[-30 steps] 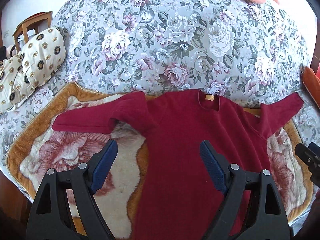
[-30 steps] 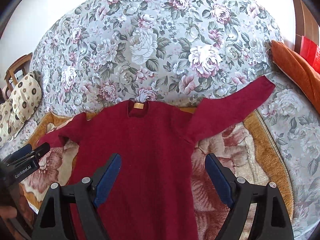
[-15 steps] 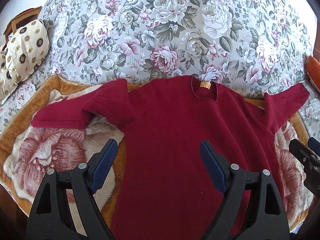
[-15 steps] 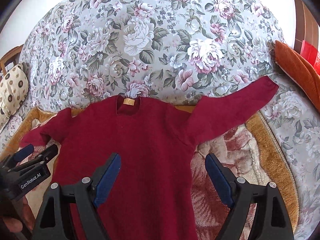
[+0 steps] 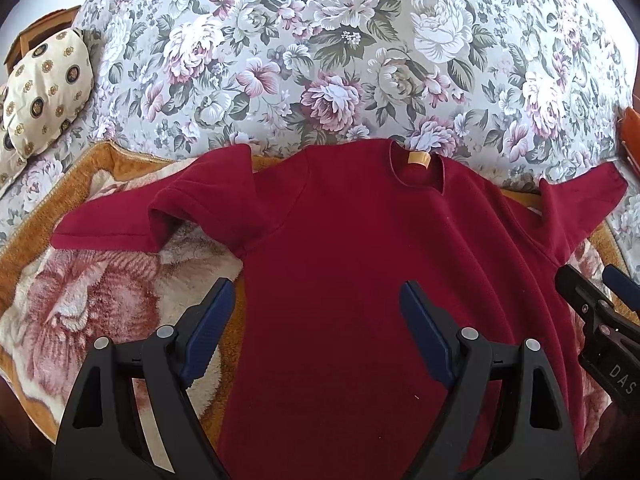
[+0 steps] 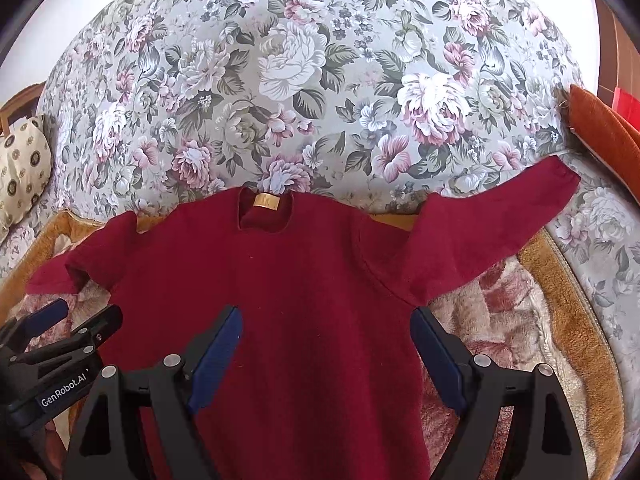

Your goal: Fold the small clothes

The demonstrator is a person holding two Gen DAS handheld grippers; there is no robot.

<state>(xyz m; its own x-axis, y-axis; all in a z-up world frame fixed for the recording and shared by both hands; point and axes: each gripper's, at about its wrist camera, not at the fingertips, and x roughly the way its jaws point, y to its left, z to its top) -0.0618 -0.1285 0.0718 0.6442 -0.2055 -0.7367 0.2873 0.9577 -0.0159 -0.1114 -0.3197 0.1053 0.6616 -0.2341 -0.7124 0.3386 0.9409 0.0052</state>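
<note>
The work surface is a bed covered with a grey floral bedspread (image 5: 360, 60); a plush blanket (image 5: 100, 288) with an orange-brown border and a large pink flower print lies across its near part. A dark red long-sleeved sweater (image 5: 360, 260) lies flat on the blanket, collar and tan neck label (image 5: 419, 158) toward the bedspread. One sleeve (image 6: 492, 224) extends straight out onto the bedspread; the other sleeve (image 5: 160, 220) is creased back on itself. The left gripper (image 5: 316, 320) hangs above the sweater's body near its side edge, fingers spread wide and holding nothing. The right gripper (image 6: 326, 340) hangs above the body near the opposite armpit, fingers likewise spread wide and empty. A cream patterned pillow (image 5: 44, 88) lies at one bed edge, with wooden furniture (image 5: 44, 24) behind it. An orange cushion (image 6: 604, 128) rests at the opposite edge.
</note>
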